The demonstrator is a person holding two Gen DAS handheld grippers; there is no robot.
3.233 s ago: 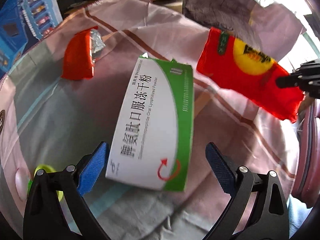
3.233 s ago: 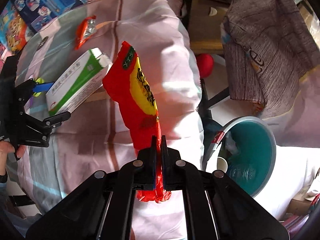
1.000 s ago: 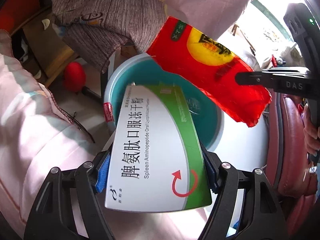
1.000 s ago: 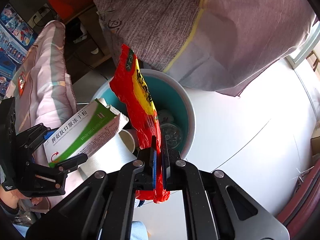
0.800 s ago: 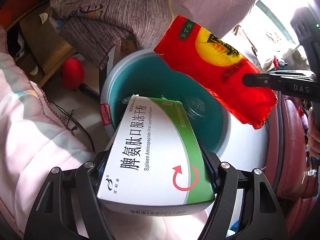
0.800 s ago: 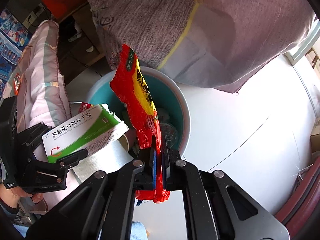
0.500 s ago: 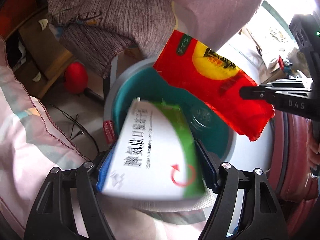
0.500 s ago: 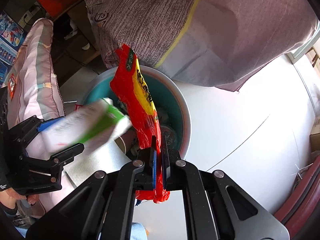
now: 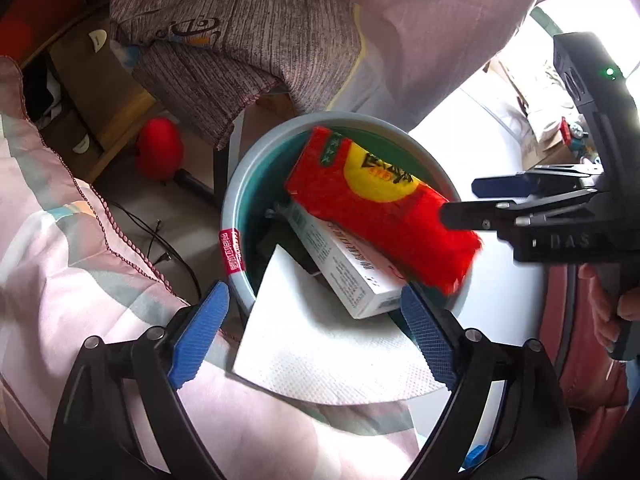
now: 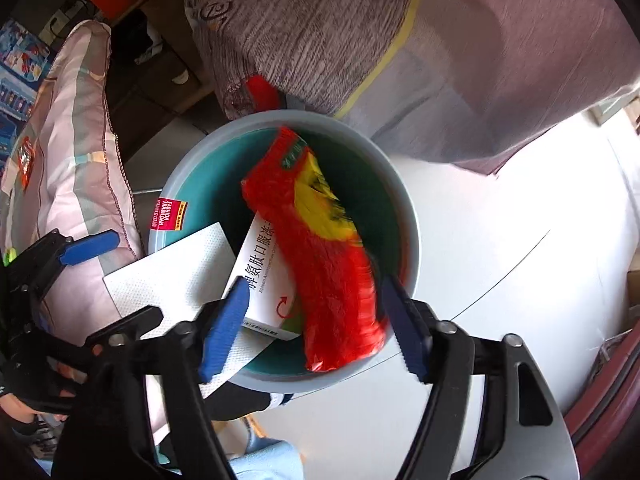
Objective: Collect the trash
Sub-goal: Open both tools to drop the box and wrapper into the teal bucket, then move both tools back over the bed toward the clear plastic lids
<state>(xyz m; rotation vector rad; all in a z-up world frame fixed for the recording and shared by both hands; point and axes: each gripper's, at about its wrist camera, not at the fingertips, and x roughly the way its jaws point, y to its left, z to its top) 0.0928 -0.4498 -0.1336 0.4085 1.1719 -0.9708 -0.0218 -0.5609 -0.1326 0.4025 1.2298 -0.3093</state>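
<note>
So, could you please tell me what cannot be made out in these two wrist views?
- Bottom of the bin: both views, covered by the medicine box, the red packet and the white paper.
- Red packet's print: right wrist view, motion-blurred.
- Medicine box's full label: both views, overlapped by the red packet.
- Whether the red packet has settled: blurred in both views.

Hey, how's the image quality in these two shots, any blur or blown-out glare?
Left wrist view: mostly sharp, red snack bag slightly smeared at its lower edge, window corner at upper right blown out white. Right wrist view: the bag is streaked with motion blur, white floor glaring; both views bend at the fisheye edges.
</note>
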